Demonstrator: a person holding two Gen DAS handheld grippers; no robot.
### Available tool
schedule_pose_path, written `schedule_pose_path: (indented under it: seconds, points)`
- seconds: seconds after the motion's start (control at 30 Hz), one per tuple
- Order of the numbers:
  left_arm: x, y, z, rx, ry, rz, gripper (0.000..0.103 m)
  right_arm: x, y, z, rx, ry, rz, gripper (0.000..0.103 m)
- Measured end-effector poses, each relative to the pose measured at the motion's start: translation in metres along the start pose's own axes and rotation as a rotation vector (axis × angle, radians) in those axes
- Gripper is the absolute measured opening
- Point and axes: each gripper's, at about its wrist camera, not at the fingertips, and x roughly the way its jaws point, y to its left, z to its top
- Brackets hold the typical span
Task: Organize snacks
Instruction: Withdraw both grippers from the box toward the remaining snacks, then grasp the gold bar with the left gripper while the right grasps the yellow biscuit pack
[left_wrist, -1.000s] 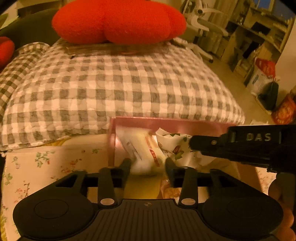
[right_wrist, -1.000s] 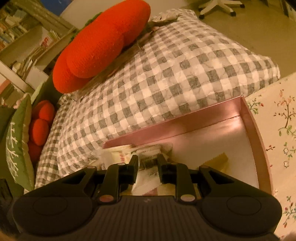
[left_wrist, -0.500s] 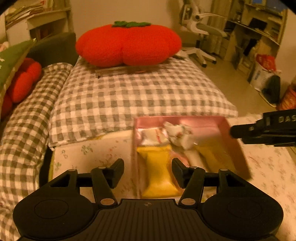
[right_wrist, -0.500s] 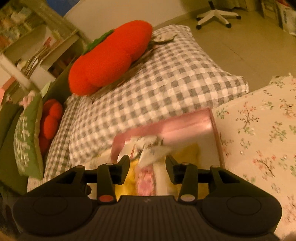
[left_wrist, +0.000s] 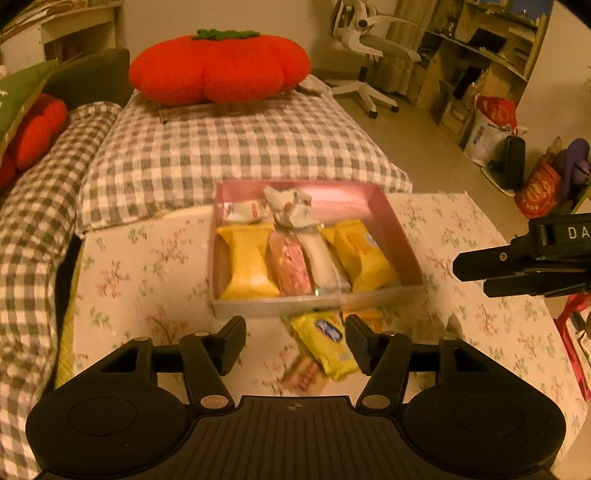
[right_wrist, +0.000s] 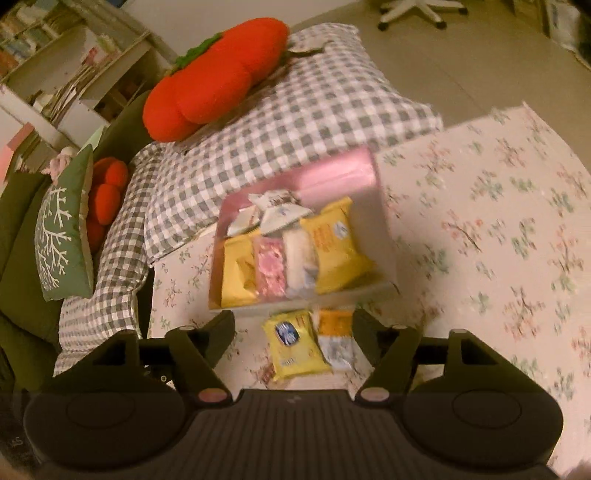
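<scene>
The left gripper (left_wrist: 295, 341) and the right gripper (right_wrist: 293, 334) both hover with fingers (left_wrist: 232, 341) spread wide and empty, touching nothing. The shallow pink box (left_wrist: 400, 236) sits on the floral-clothed bench (left_wrist: 140, 273) against a checked cushion (left_wrist: 229, 147), holding four crinkly packets in a row, two yellow, one pink, one white, with two white wrappers at its far end. Just near of the box, outside it, lie a yellow packet (right_wrist: 293, 343) beside an orange-and-white one (right_wrist: 336, 339), with a blurred pink packet (left_wrist: 304, 373) partly underneath.
</scene>
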Motion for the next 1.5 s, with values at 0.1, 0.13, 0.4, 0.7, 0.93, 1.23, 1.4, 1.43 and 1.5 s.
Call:
schedule_pose_path:
  seconds: [0.1,0.13,0.4,0.7,0.93,1.23,1.4,1.43,1.5]
  points:
    - [0.006,-0.004,-0.018,0.067,0.041,0.029,0.069,0.012,-0.009,-0.009,0.008,0.034,-0.05,0.071]
    - [0.009,-0.003,-0.024,0.101,0.067,0.048,0.07,0.016,-0.01,-0.013,0.011,0.053,-0.066,0.071]
    - [0.018,0.01,-0.065,0.355,0.174,0.191,0.074,0.047,0.026,-0.033,-0.138,0.157,-0.089,0.077]
    - [0.037,0.026,-0.105,0.53,0.328,0.199,0.079,0.073,0.04,-0.035,-0.272,0.151,-0.126,0.077]
    - [0.053,0.045,-0.111,0.474,0.379,0.189,0.079,0.095,0.044,-0.031,-0.278,0.142,-0.111,0.073]
    - [0.057,0.065,-0.105,0.348,0.371,0.102,0.066,0.124,0.062,-0.037,-0.364,0.175,-0.121,0.063]
    - [0.056,0.058,-0.103,0.327,0.362,0.047,0.031,0.134,0.062,-0.037,-0.37,0.188,-0.146,0.058]
    - [0.057,0.054,-0.103,0.336,0.357,0.056,0.031,0.135,0.061,-0.038,-0.372,0.199,-0.147,0.056]
    - [0.058,0.051,-0.102,0.343,0.353,0.071,0.029,0.136,0.06,-0.039,-0.38,0.214,-0.153,0.044]
